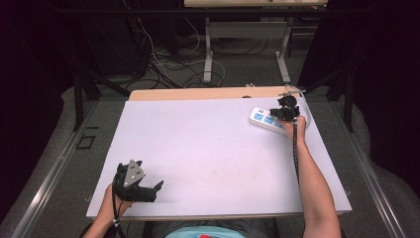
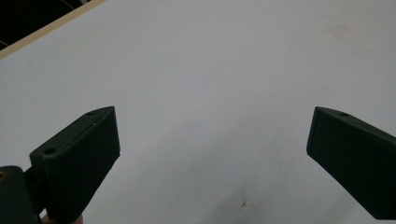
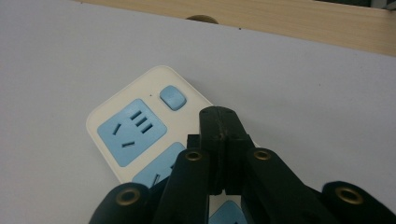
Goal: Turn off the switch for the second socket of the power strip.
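A white power strip (image 1: 261,119) with light-blue sockets lies at the far right of the white table (image 1: 208,148). In the right gripper view the power strip (image 3: 140,126) shows a blue switch (image 3: 173,97) near its end. My right gripper (image 3: 219,119) is shut, its two jaws pressed flat together with nothing between them, hovering just over the strip beside the switch. In the high view the right gripper (image 1: 286,113) sits over the strip's right part. My left gripper (image 1: 157,187) rests near the front left edge, open; its jaws stand wide over bare table in the left gripper view (image 2: 212,140).
A wooden strip (image 1: 198,93) borders the table's far edge. Beyond it are cables on the floor and another table's metal legs (image 1: 208,54). A small brownish stain (image 2: 243,203) marks the white surface near the left gripper.
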Action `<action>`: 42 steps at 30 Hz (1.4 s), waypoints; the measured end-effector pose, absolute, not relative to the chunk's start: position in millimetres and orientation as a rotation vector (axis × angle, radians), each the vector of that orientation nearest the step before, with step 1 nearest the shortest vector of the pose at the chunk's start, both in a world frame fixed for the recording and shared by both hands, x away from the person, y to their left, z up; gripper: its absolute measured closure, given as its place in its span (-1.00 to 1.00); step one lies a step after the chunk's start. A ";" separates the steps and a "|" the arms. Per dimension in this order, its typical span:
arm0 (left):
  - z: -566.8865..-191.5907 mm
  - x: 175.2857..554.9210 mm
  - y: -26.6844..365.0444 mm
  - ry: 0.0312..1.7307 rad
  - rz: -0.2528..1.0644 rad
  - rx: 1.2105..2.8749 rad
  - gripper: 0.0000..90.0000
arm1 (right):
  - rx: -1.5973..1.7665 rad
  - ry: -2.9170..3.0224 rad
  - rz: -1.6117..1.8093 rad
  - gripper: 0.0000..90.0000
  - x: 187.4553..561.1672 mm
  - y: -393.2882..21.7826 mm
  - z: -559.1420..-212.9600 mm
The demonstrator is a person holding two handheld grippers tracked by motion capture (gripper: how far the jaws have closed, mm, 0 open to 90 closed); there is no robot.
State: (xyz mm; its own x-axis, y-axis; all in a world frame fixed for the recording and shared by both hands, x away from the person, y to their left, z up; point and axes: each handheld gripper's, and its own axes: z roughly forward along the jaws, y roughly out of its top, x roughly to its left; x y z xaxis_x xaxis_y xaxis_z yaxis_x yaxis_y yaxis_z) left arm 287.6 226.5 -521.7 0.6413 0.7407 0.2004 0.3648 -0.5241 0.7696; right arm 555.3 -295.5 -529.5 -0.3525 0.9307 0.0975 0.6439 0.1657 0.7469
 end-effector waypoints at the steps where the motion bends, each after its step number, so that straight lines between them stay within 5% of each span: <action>1: -521.9 287.4 226.4 0.861 0.669 2.145 -0.95 | 1.493 2.057 1.011 1.00 555.7 -295.1 -530.2; 42: -522.0 286.5 225.3 0.854 0.666 2.146 -0.95 | 1.515 2.013 0.977 1.00 556.5 -289.1 -534.7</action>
